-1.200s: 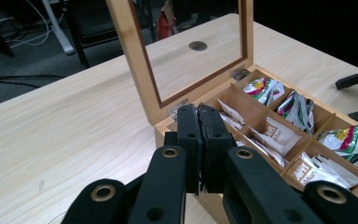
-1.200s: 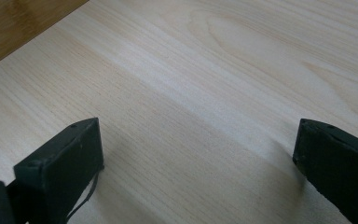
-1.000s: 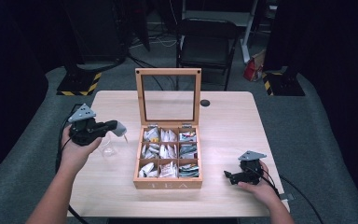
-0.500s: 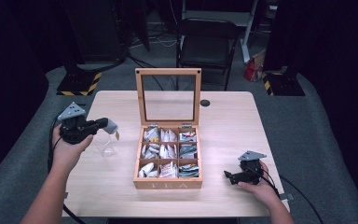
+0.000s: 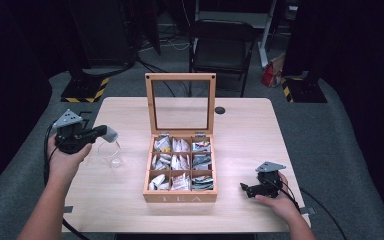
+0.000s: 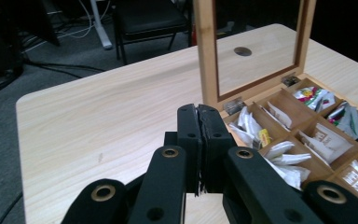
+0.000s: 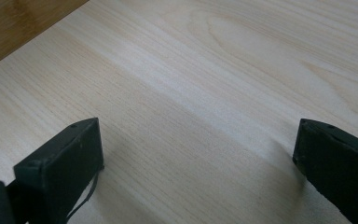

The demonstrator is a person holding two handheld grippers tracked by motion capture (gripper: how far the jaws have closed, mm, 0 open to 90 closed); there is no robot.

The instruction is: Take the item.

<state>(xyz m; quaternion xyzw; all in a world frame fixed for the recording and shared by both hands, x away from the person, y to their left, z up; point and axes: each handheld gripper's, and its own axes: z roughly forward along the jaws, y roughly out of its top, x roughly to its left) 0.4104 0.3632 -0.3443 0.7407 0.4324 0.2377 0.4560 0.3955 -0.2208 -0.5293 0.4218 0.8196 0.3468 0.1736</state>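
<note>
Tea box (image 5: 181, 165), wooden and split into compartments of packets, stands mid-table with its glass-paned lid (image 5: 181, 104) propped upright, to the right of the left gripper (image 5: 111, 134) and to the left of the right gripper (image 5: 244, 187). The raised lid leaves the tea packets (image 6: 289, 154) open to reach from above, which is likely why it is set that way.

A clear glass (image 5: 109, 152) sits on the table (image 5: 240, 125) just below and in front of the left gripper, between it and the box. The left gripper's jaws are pressed together with nothing visible between them; in the left gripper view they point toward the box's hinge corner. It is held up off the table, probably to clear the glass.

The right gripper lies low, near the table edge by the box's front right corner, held by the right hand (image 5: 275, 202). Its jaws stand wide apart over bare wood, seemingly parked and waiting.

Compared with a second ago, the left gripper has drawn back to the left and away from the box, uncovering the glass it had been over. The right gripper, the box and the lid are unchanged.
</note>
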